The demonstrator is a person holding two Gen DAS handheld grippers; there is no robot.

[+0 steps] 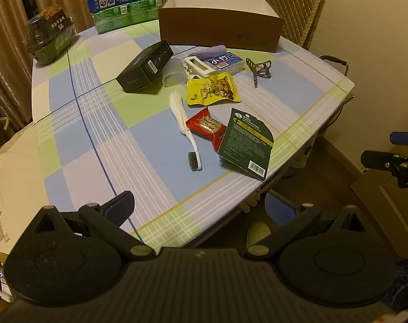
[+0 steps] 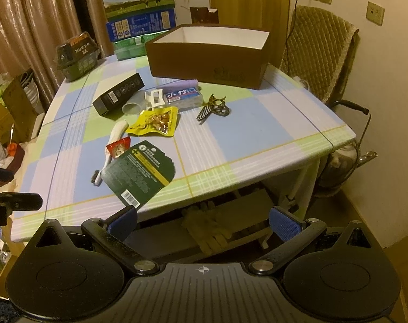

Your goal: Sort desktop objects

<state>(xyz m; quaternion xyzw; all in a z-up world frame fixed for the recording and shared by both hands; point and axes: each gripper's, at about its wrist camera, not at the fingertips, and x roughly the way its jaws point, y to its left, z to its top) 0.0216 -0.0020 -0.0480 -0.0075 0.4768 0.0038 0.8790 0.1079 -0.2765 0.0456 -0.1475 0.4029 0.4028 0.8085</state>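
An open brown box [image 1: 220,28] [image 2: 206,53] stands at the table's far side. In front of it lie a black box [image 1: 146,66] [image 2: 119,94], clear cup [image 1: 174,74], white clip [image 1: 197,66], blue tissue pack [image 1: 226,60] [image 2: 183,97], striped hair claw [image 1: 259,70] [image 2: 213,107], yellow snack bag [image 1: 213,88] [image 2: 155,121], white toothbrush [image 1: 181,118] [image 2: 109,145], red snack [image 1: 206,127] and dark green packet [image 1: 247,142] [image 2: 140,172]. My left gripper [image 1: 201,207] is open over the near table edge. My right gripper [image 2: 202,220] is open, below the table's front edge.
Stacked milk cartons [image 2: 139,13] and a dark wrapped package [image 1: 50,36] [image 2: 77,52] sit at the table's back left. A quilted chair [image 2: 319,51] stands behind right. Gloves [image 2: 206,231] lie on a shelf under the table. Cardboard boxes [image 2: 12,110] stand at left.
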